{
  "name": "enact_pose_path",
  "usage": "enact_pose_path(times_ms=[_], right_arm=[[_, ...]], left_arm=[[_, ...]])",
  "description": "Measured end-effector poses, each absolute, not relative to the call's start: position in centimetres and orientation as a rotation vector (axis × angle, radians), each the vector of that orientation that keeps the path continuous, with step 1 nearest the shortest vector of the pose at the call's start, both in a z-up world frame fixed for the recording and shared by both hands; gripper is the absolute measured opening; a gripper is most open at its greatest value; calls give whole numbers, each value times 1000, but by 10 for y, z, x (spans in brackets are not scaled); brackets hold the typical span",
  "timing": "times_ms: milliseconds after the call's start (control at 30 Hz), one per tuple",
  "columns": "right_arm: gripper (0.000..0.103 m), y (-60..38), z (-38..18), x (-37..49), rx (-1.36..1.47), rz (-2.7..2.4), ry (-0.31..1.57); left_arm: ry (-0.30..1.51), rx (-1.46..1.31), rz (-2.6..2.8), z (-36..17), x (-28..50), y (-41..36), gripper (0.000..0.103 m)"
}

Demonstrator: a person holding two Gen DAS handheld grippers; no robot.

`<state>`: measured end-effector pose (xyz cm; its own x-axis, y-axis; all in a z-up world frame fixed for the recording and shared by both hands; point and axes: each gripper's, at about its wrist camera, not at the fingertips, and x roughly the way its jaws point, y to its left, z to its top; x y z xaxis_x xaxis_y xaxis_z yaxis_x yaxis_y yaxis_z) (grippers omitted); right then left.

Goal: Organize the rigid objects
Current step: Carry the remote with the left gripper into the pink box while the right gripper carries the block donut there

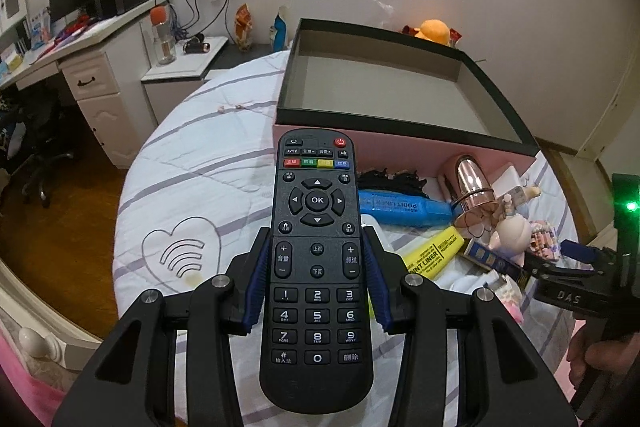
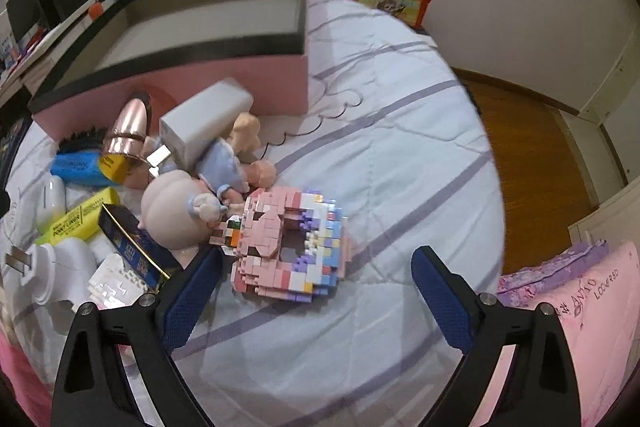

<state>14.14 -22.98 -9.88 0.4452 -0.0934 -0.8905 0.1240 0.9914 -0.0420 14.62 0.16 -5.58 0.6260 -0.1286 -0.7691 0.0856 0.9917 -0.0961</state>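
The left gripper [image 1: 317, 283] is clamped on a black remote control [image 1: 317, 267], blue pads pressed to both long sides around the volume and channel keys, and the remote is up off the bed, pointing at the box. Its face reads clean: "OK" in the middle ring, "AV/TV" up top, digits 1 to 0, a red power key at the corner, Chinese legends elsewhere.

Just beyond its tip, the pink box [image 1: 404, 143] with a black rim sits open on the striped bedspread [image 1: 192, 179], its grey floor bare. Right of the remote lies the clutter: a blue marker [image 1: 404, 207] printed "POINT LINER", a yellow highlighter [image 1: 434, 253] reading "POINT LINER / POINT COLOR", a rose-gold capsule-shaped item [image 1: 472, 187]. At the far right edge, the right gripper [image 2: 316, 291] shows its side, lettered "DAS".

Only the right wrist view shows that gripper's jaws spread wide, holding nothing, with a pink-and-pastel brick model [image 2: 292, 239] lying between and just ahead of the fingers. Behind it, a doll in blue [image 2: 200, 195] and a white block [image 2: 204, 123]. Plain bedspread runs right to the bed's edge, then wooden floor [image 2: 532, 147].
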Motion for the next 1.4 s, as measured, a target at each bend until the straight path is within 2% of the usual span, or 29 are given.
enact_pose_path(times_ms=[100, 133, 200, 233, 600, 833, 1167, 1400], right_arm=[[96, -232, -103, 145, 27, -108, 1083], [92, -233, -102, 146, 33, -97, 1077], [77, -233, -98, 145, 49, -74, 1062], [65, -232, -97, 144, 55, -65, 1062], [65, -251, -85, 131, 146, -25, 1023], [65, -243, -44, 130, 114, -1, 938], [65, -216, 15, 193, 39, 99, 813], [66, -204, 0, 263, 57, 159, 861]], left_arm=[[895, -49, -126, -57, 150, -1, 44], [897, -47, -125, -58, 151, -2, 44], [901, -46, -126, -59, 153, -4, 44], [902, -45, -128, -59, 154, -5, 44], [886, -38, -144, -52, 153, -10, 44], [855, -30, -150, -35, 154, -11, 44], [789, -2, -180, 5, 197, -22, 44], [826, -17, -210, 1, 269, -35, 44]])
